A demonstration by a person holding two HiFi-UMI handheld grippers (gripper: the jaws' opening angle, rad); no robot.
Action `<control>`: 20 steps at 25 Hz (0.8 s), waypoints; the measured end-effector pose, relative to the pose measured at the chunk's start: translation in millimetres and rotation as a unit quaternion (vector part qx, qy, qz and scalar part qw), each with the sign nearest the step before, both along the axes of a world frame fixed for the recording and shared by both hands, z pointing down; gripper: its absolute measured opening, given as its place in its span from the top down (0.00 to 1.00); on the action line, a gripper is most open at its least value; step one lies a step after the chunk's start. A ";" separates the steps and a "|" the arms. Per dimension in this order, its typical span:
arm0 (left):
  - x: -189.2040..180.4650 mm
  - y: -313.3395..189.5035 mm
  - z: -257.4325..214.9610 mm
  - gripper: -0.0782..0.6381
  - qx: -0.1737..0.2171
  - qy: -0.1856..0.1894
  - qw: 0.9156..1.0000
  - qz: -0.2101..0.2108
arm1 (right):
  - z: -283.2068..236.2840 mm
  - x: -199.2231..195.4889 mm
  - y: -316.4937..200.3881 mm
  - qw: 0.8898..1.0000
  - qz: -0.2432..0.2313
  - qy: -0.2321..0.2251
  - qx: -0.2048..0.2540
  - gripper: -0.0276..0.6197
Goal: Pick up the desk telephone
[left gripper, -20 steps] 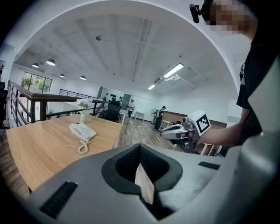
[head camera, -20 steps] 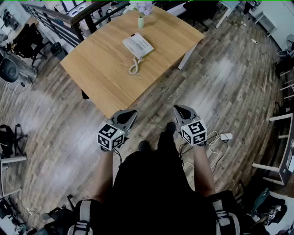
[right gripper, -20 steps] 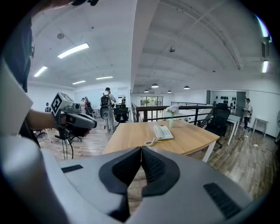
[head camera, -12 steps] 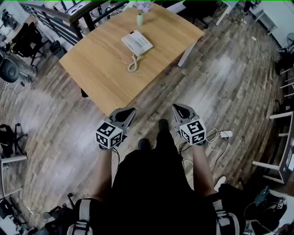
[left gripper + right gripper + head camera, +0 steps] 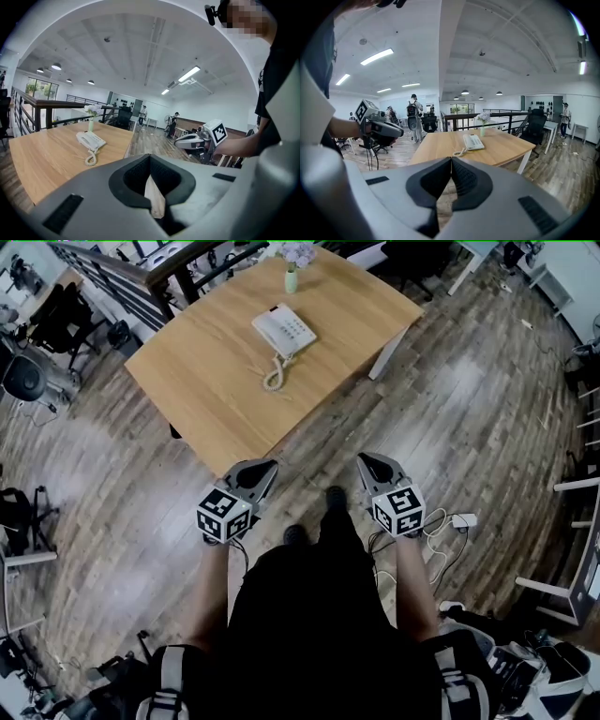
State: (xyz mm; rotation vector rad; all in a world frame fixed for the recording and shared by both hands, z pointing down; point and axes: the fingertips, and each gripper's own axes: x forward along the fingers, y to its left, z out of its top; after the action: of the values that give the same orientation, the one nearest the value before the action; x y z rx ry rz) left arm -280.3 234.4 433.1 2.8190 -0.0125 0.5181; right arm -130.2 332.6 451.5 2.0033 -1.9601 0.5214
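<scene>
Left claw [image 5: 272, 466] and right claw [image 5: 362, 458] both pressed together, empty, short of the counter's [image 5: 211, 404] near corner. Desk telephone [image 5: 282, 332] well ahead, toward the far edge, coiled cord trailing nearward. Probably nearer the left claw.

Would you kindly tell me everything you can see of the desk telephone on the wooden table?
The desk telephone is a white, plastic-looking corded set lying flat on the wooden table, toward its far side and angled to the table's edges. Its handset rests in the cradle beside a keypad. A pale coiled cord trails from it toward the person. A small vase stands beyond it, apart. Only the table touches it.
</scene>
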 end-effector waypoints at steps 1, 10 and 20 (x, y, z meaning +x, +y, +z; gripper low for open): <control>2.5 -0.3 -0.4 0.86 0.001 0.000 1.000 -0.001 | 0.5 1.1 -1.8 1.000 -0.004 0.003 -0.001 0.92; 20.3 -2.9 2.5 0.86 0.004 -0.014 1.000 -0.003 | 5.1 24.5 -14.1 1.000 -0.016 0.004 -0.007 0.92; 50.7 -6.0 6.5 0.86 0.005 -0.026 1.000 -0.004 | 19.1 42.2 -20.3 0.999 -0.034 -0.001 -0.019 0.92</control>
State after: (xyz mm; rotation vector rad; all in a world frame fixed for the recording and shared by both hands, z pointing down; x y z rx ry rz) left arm -229.7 228.5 439.6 2.8126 -0.0363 0.5922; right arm -88.0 312.2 470.6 1.9066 -1.9963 0.5406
